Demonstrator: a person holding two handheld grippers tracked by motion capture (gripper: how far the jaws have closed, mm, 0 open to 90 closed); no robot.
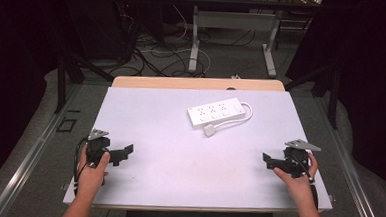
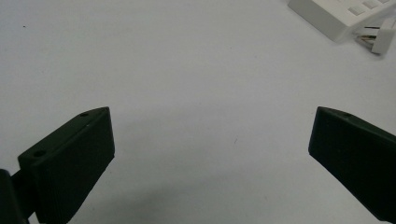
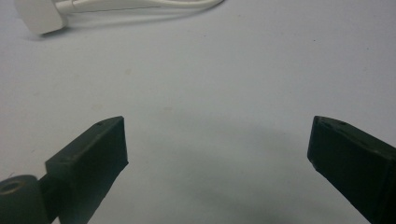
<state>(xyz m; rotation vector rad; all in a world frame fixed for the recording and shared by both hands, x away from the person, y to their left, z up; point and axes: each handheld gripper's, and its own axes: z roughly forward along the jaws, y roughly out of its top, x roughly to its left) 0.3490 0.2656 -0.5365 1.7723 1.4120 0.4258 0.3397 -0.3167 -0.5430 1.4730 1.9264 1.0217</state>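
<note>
White power strip lies at the table's 12 o'clock, its plug tucked just beside it, probably awaiting plugging in. Left gripper at 8 o'clock and right gripper at 4 o'clock rest well apart from it, jaws spread, empty.

White power strip, white plug, pale lilac table, black tools
</note>
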